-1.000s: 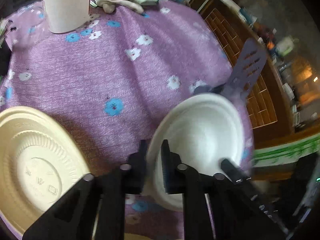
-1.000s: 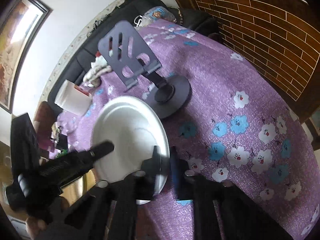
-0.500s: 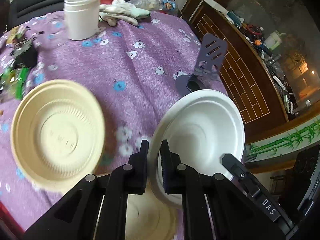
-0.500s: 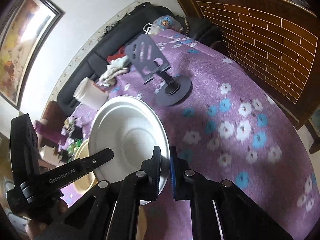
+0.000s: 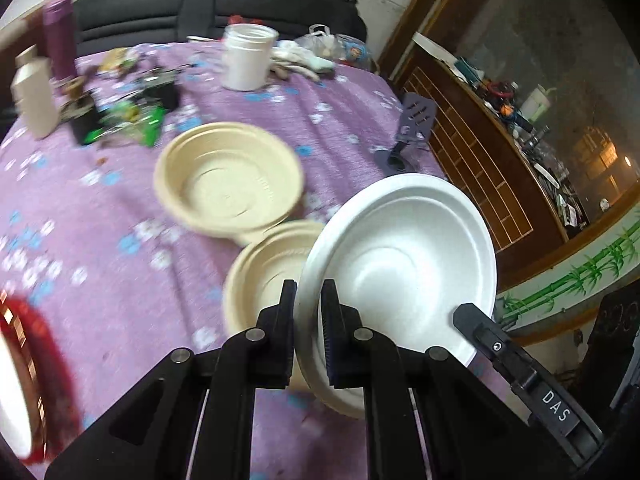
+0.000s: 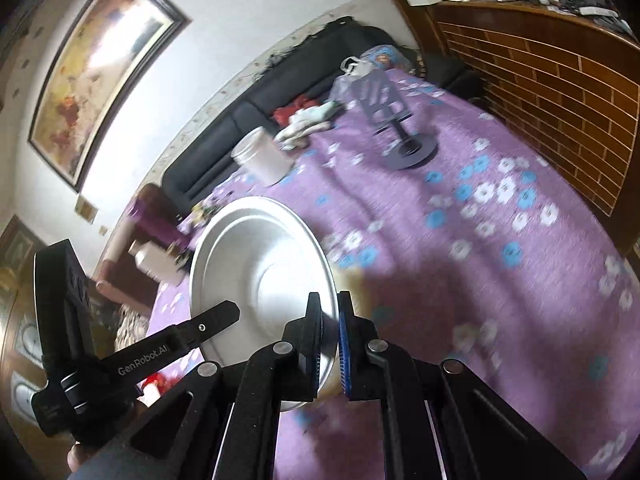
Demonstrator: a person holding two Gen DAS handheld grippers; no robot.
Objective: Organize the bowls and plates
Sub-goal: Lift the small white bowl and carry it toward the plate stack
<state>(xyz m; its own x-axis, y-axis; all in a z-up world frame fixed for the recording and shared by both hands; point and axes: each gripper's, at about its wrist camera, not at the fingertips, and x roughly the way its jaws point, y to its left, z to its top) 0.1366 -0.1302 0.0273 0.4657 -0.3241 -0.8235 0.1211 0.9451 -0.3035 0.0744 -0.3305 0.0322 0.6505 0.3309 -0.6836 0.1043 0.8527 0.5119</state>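
Observation:
A white plate (image 5: pixel 400 256) hangs tilted above the purple flowered tablecloth (image 5: pixel 120 280), held by both grippers at opposite rims. My left gripper (image 5: pixel 308 292) is shut on its near-left rim, and the right gripper's finger (image 5: pixel 472 314) clamps the lower right rim. In the right wrist view, my right gripper (image 6: pixel 330 308) is shut on the white plate (image 6: pixel 260 272), with the left gripper's finger (image 6: pixel 228 312) on the far side. Two beige bowls rest on the cloth: one (image 5: pixel 228 176) further back, another (image 5: pixel 272 272) just under the plate, partly hidden by it.
A white jar (image 5: pixel 248 58), gloves (image 5: pixel 300 60), a purple flask (image 5: pixel 60 36), a beige bottle (image 5: pixel 34 96) and green packets (image 5: pixel 132 120) crowd the far side. A grey phone stand (image 5: pixel 412 124) is at the right edge. A red-rimmed object (image 5: pixel 40 340) lies near left.
Both grippers have risen and drawn back with the white plate between them. More of the table has come into view, and the beige bowls now lie ahead of and under the plate.

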